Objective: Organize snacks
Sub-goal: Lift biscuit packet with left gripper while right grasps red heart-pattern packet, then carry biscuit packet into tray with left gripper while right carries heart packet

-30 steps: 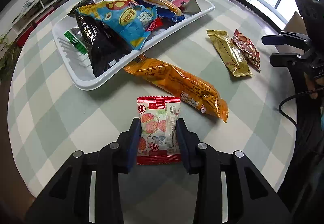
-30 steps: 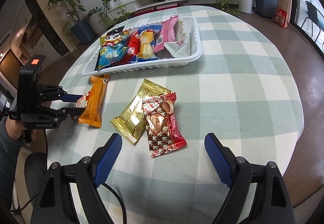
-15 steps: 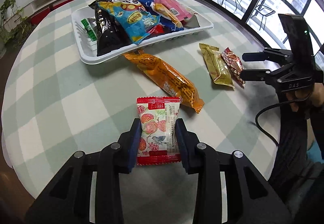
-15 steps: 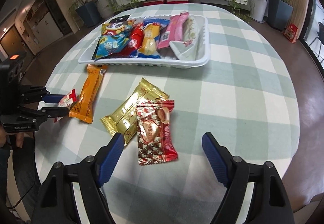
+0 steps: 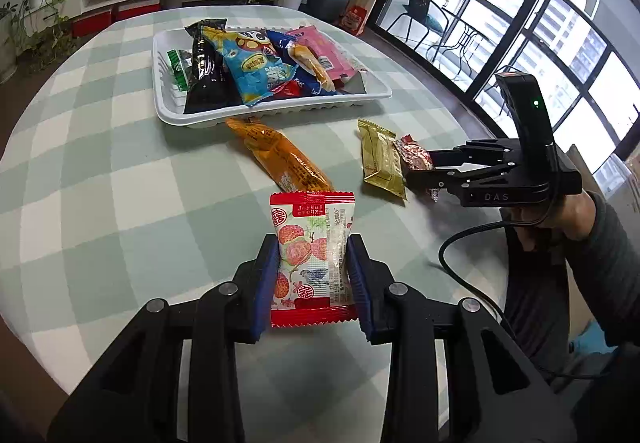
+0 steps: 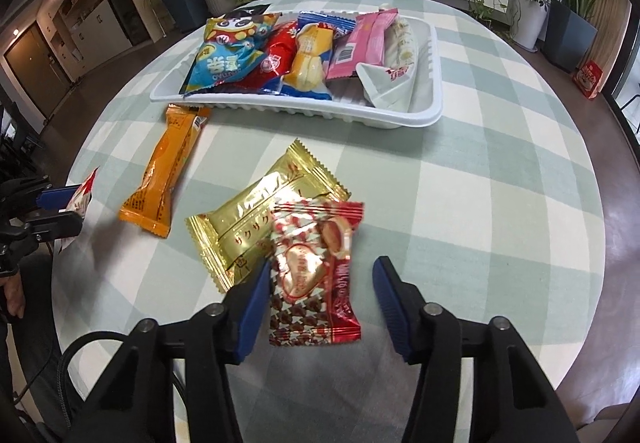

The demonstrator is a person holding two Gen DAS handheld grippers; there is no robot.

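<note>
My left gripper (image 5: 313, 279) is shut on a red-edged fruit-print snack packet (image 5: 311, 258) and holds it above the table. It shows at the left edge of the right wrist view (image 6: 82, 199). My right gripper (image 6: 318, 303) is open around a red heart-print packet (image 6: 314, 271) that lies partly on a gold packet (image 6: 264, 219). An orange packet (image 6: 168, 171) lies left of them. The white tray (image 6: 430, 83) at the back holds several snack bags.
The round table has a green-and-white checked cloth (image 6: 500, 183). The right gripper's cable (image 5: 472, 243) hangs at the table's right edge in the left wrist view. Potted plants and a low white shelf stand behind the table.
My left gripper has lifted the fruit-print packet off the table. My right gripper has moved forward and its fingers have narrowed around the red heart-print packet.
</note>
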